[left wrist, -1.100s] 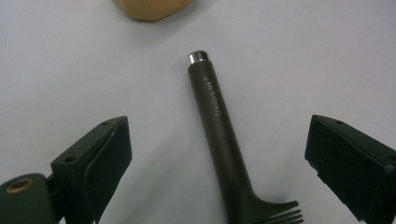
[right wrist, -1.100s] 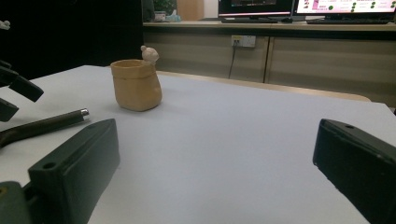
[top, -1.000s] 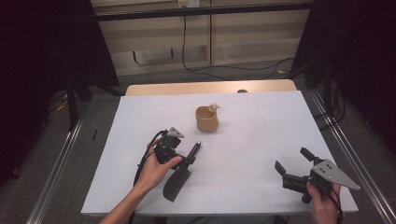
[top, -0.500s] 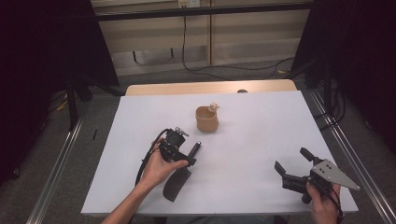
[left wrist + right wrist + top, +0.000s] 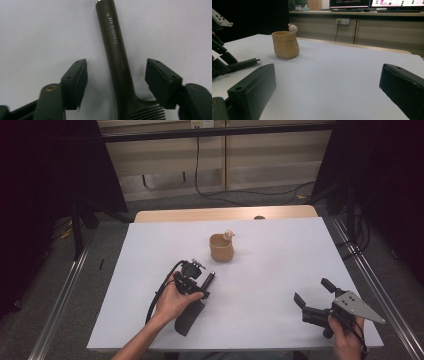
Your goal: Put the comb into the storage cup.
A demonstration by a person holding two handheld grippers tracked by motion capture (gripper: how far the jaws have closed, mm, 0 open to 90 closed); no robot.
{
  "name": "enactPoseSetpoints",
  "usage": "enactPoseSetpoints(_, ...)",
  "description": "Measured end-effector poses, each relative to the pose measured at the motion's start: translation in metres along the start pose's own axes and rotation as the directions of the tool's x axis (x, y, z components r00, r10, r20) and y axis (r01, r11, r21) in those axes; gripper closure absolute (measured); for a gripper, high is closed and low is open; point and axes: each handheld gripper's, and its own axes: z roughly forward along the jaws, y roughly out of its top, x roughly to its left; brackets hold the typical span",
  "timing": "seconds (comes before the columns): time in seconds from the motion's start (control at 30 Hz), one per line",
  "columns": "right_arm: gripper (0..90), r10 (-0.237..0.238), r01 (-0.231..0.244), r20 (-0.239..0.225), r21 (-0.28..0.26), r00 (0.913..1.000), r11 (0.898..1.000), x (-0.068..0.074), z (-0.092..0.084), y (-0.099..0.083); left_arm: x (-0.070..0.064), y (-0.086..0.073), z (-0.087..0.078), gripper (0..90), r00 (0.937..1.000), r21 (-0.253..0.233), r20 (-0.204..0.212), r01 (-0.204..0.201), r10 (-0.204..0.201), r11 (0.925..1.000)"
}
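- White covers the table [image 5: 270,270], which carries a black brush [image 5: 194,307] and a tan cup [image 5: 221,248].
- My left gripper [image 5: 200,279] sits over the brush near the middle of the table, a little left; its jaws stand apart on either side of the handle, not touching it.
- In my left gripper view the brush [image 5: 117,60] handle runs up between the two jaws, with "Creative Art" printed along it and ridged teeth at the bottom edge.
- My left hand [image 5: 172,297] wraps the gripper body, and a black cable loops from it down over the table.
- The brush lies flat, its wide head toward me and its metal-tipped handle pointing toward the cup.
- The cup stands upright farther back, with a small pale figure on its rim; in my right gripper view the cup [image 5: 285,44] shows ahead to the left.
- My right gripper [image 5: 314,296] is near the front right corner of the table, jaws spread wide with nothing between them, well apart from the brush.
- My right hand [image 5: 345,332] holds it from below.
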Motion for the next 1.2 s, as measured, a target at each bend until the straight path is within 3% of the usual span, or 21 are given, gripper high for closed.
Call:
enactPoseSetpoints(0.17,0.1,0.004,-0.004,-0.003,0.006,1.0,1.0,0.0,0.0,0.0,-0.004,-0.001,-0.001,43.5,1.0,0.002,-0.01,-0.002,0.002,1.0)
enactPoseSetpoints(0.33,0.1,0.002,-0.002,-0.003,0.006,1.0,1.0,0.0,0.0,0.0,-0.007,0.0,-0.001,48.0,0.9991,0.014,-0.023,-0.035,0.036,0.9993)
enactPoseSetpoints(0.4,0.1,0.003,-0.003,-0.002,0.005,1.0,1.0,0.0,0.001,0.0,-0.009,0.0,0.0,53.8,0.9994,0.002,-0.017,-0.028,0.028,0.9996)
enactPoseSetpoints(0.57,0.2,0.004,-0.004,-0.007,0.009,1.0,1.0,0.0,0.001,-0.001,-0.007,0.0,0.0,57.4,0.9995,0.006,-0.023,-0.022,0.023,0.9997)
enactPoseSetpoints(0.77,0.2,0.002,-0.002,0.0,0.009,1.0,1.0,0.001,0.001,0.0,-0.012,0.001,0.001,58.1,0.9974,0.018,-0.059,-0.04,0.041,0.999)
enactPoseSetpoints(1.2,0.1,0.003,-0.003,-0.001,0.004,1.0,1.0,0.001,0.0,0.0,-0.014,0.002,0.002,58.7,0.9967,0.031,-0.068,-0.042,0.044,0.9987)
